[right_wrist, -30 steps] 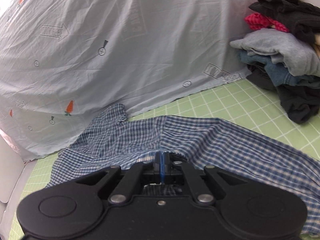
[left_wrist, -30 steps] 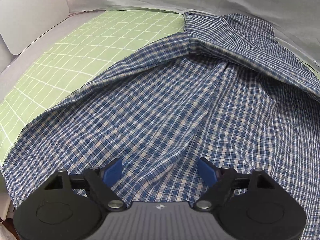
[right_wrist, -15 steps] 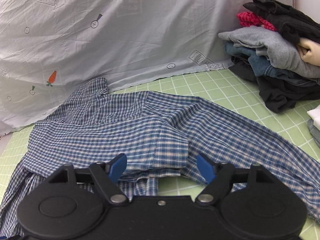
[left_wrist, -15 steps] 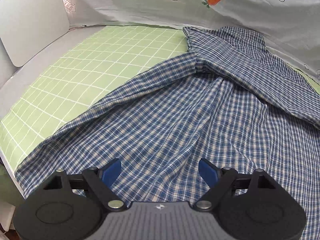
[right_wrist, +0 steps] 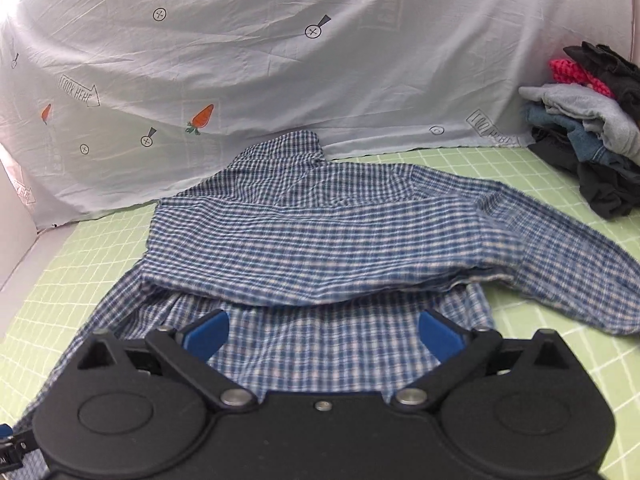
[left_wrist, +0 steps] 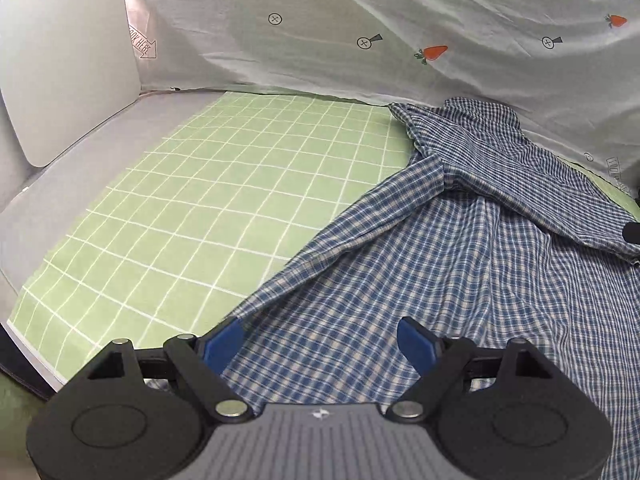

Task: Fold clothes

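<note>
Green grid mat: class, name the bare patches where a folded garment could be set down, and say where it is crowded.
The green grid mat lies bare between the plaid shirt, the white panel and the carrot-print sheet. A narrower strip shows between the shirt's sleeve and the clothes pile. The far right corner is crowded.

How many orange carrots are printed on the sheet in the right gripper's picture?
2. One orange carrot sits left of middle on the pale blue sheet; another carrot is near its left edge. Folds may hide more.
</note>
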